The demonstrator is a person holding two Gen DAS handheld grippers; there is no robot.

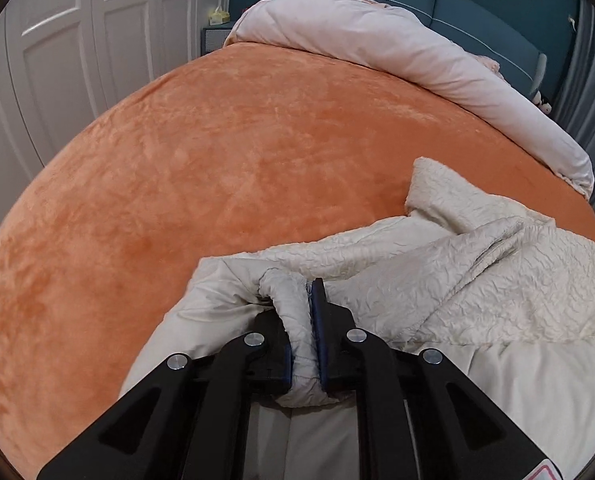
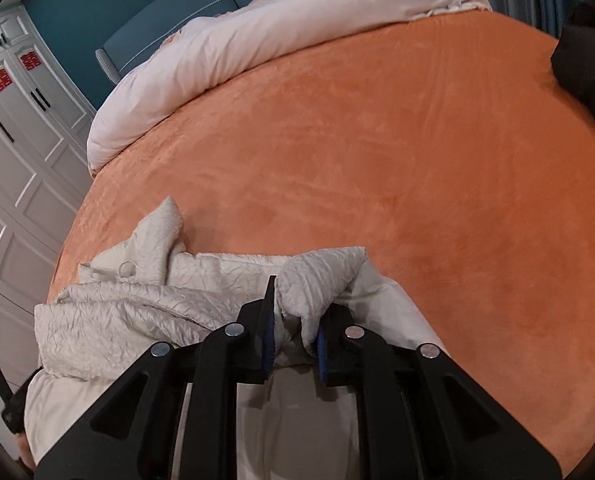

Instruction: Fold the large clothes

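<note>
A cream padded jacket (image 1: 477,272) with crinkled fabric lies on the orange bed cover (image 1: 217,160) at the near edge. My left gripper (image 1: 297,292) is shut on a bunched fold of the jacket, likely a cuff or hem edge. In the right wrist view the same jacket (image 2: 145,304) lies rumpled at the near left. My right gripper (image 2: 297,300) is shut on another bunched fold of the jacket. Its fleecy collar (image 2: 159,232) sticks out toward the far side.
A pale pink duvet (image 1: 397,56) is rolled along the head of the bed, below a teal headboard (image 1: 477,4). White wardrobe doors (image 1: 77,60) stand to one side. A dark object (image 2: 585,52) sits at the bed's far right corner. The orange cover (image 2: 377,160) stretches beyond the jacket.
</note>
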